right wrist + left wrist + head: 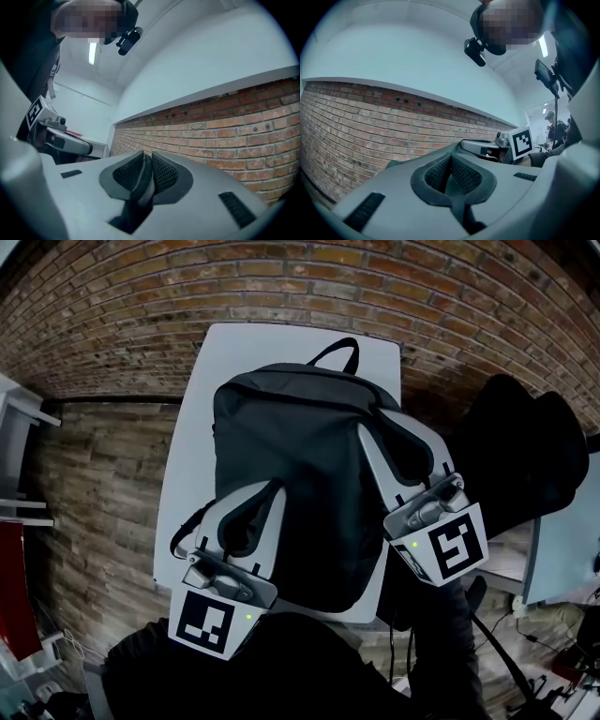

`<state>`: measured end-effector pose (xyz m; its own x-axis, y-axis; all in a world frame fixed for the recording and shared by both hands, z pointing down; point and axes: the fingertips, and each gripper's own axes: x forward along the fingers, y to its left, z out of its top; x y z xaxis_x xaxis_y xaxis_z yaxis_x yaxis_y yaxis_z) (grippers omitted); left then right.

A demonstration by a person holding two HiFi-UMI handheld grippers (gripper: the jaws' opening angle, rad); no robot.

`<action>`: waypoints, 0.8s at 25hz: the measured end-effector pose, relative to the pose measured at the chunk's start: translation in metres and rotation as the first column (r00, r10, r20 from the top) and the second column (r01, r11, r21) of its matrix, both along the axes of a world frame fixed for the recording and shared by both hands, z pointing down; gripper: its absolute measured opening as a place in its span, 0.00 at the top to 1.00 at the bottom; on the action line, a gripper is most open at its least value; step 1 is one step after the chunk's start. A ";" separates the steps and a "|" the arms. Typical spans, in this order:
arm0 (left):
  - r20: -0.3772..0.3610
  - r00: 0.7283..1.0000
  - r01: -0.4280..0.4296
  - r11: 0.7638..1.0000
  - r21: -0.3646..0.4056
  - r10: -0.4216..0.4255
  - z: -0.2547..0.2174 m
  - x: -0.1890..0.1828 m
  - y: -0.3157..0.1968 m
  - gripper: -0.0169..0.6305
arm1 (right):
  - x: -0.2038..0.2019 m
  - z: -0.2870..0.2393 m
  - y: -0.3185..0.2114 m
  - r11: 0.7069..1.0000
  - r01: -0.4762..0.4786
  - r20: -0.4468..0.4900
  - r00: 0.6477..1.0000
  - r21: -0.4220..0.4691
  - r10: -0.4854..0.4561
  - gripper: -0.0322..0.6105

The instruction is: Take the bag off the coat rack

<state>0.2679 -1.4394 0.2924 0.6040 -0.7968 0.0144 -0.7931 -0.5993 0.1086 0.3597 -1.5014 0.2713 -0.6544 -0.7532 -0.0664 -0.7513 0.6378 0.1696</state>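
Two straps [140,194] of the soft, floppy dark-grey fabric backpack [300,474], over the white counter's [183,484] near edge, are clamped by left tongs [451,166] and right tongs [146,166]; sagging weight is expected.

Black backpack [300,474] covers most of the white tabletop [197,456], and its carry handle [336,352] points at the brick wall [281,277]. I can't tell if it's resting on the top or held just above it. My left hand-held gripper [275,488] is at the bag's lower left side with its tips on the fabric. My right hand-held gripper [367,432] is on the bag's right side. Wood-look floor [103,484] left of the tabletop. Black shape [525,456] on the right, can't identify it.
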 end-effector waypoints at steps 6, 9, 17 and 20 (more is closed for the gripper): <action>0.016 1.000 -0.017 0.999 -0.036 0.018 0.014 0.007 -0.018 0.96 | 0.014 0.039 -0.029 0.997 -0.008 0.020 1.000 -0.078 0.009 0.86; 0.019 1.000 -0.018 0.999 -0.045 0.019 0.019 0.007 -0.026 0.96 | 0.019 0.056 -0.041 0.994 -0.013 0.030 0.999 -0.113 0.016 0.86; 0.025 1.000 -0.011 0.997 -0.075 0.013 0.030 0.000 -0.040 0.96 | 0.020 0.087 -0.066 0.985 -0.010 0.055 0.998 -0.175 0.020 0.86; 0.030 1.000 -0.003 0.996 -0.086 0.006 0.034 -0.005 -0.046 0.96 | 0.023 0.099 -0.075 0.979 -0.016 0.058 0.998 -0.202 0.028 0.86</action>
<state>0.2634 -1.4855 0.3260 0.6059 -0.7890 0.1015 -0.7941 -0.5923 0.1360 0.3823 -1.5768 0.3704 -0.6367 -0.7695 0.0492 -0.7707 0.6372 -0.0064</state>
